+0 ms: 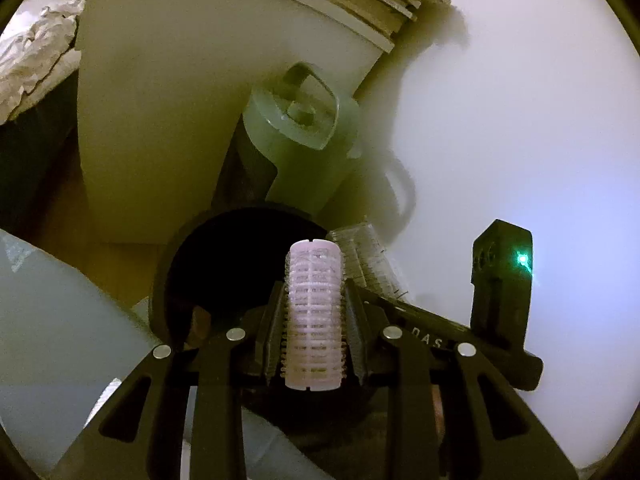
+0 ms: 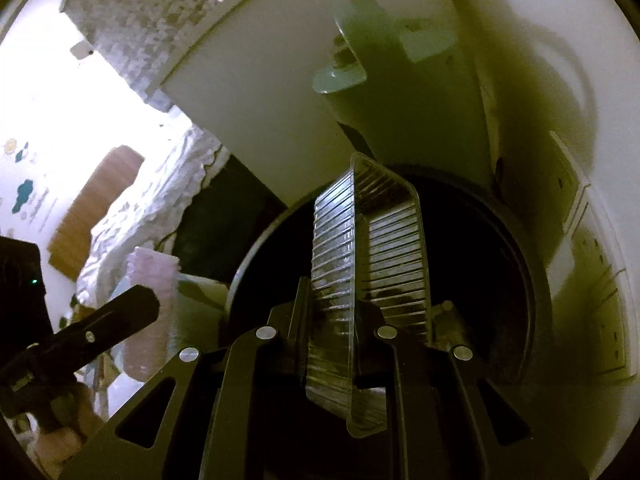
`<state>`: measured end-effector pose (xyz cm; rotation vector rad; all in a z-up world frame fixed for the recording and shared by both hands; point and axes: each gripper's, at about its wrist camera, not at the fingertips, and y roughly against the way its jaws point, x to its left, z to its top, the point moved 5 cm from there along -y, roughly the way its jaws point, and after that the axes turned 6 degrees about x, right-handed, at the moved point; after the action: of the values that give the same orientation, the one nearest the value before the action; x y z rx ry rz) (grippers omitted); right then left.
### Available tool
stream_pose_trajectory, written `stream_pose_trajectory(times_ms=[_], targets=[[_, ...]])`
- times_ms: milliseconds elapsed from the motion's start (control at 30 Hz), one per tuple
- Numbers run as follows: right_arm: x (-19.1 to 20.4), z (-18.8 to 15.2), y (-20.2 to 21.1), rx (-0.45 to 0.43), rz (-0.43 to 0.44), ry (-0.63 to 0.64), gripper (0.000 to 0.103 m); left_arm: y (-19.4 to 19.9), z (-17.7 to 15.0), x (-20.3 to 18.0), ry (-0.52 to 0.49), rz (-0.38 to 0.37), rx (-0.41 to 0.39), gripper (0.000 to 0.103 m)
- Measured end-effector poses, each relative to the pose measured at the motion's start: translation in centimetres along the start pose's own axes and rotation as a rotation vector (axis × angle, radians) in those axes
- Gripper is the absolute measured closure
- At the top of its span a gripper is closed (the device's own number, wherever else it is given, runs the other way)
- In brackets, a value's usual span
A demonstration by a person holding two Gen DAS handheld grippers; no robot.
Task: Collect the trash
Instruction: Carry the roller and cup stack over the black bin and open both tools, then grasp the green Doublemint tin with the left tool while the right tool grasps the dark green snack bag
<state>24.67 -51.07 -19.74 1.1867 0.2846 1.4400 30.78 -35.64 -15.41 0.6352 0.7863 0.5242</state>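
My left gripper (image 1: 314,300) is shut on a pale pink hair roller (image 1: 315,312), which stands upright between the pads just in front of a round black bin (image 1: 192,252). My right gripper (image 2: 332,300) is shut on the wall of a clear ribbed plastic tray (image 2: 372,256), held on edge over the dark mouth of the same bin (image 2: 500,264). From the right wrist view the roller (image 2: 154,272) and the left gripper's finger (image 2: 120,316) show at the left. The tray (image 1: 368,260) and the right gripper's body (image 1: 500,288) appear just right of the roller in the left wrist view.
A white cabinet panel (image 1: 160,120) and a pale green cylinder with a square handle (image 1: 304,128) stand just behind the bin. A white wall (image 1: 520,120) fills the right side. Crumpled white bedding (image 2: 132,216) and a wooden board (image 2: 96,208) lie to the left.
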Motion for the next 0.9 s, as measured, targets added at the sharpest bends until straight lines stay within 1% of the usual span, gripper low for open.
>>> stream_pose_trajectory(times_ms=[267,467,500,533,567,600,633,700,900], targets=[[-0.4,-0.2,-0.8,0.033,-0.018,-0.011,0.087,-1.2,-0.6,0.2,0.007,0.005,0.018,0.074],[-1.0,-0.2,-0.9,0.039,-0.019,-0.042,0.086,-1.4,-0.6,0.1,-0.001,0.031,0.034,0.071],[-1.1,-0.3,-0.9,0.040,-0.020,-0.044,0.083,-1.5,-0.6,0.1,-0.002,0.031,0.038,0.069],[-1.1,-0.4,-0.8,0.040,-0.022,-0.047,0.072,-1.4,-0.6,0.0,-0.003,0.031,0.039,0.061],[-1.2,-0.3,-0.8,0.039,-0.023,-0.050,0.067,-1.3,-0.6,0.0,-0.004,0.033,0.036,0.057],[-1.2,-0.2,-0.8,0.037,-0.026,-0.053,0.058,-1.2,-0.7,0.0,-0.007,0.038,0.032,0.050],[-1.2,-0.1,-0.8,0.031,-0.027,-0.056,0.049,-0.9,-0.7,0.0,-0.009,0.042,0.026,0.047],[-1.3,0.0,-0.7,0.017,-0.026,-0.062,0.047,-0.6,-0.8,0.0,-0.008,0.042,0.023,0.047],[-1.3,0.1,-0.8,0.007,-0.023,-0.063,0.047,1.9,-1.5,0.2,0.016,0.051,-0.004,0.045]])
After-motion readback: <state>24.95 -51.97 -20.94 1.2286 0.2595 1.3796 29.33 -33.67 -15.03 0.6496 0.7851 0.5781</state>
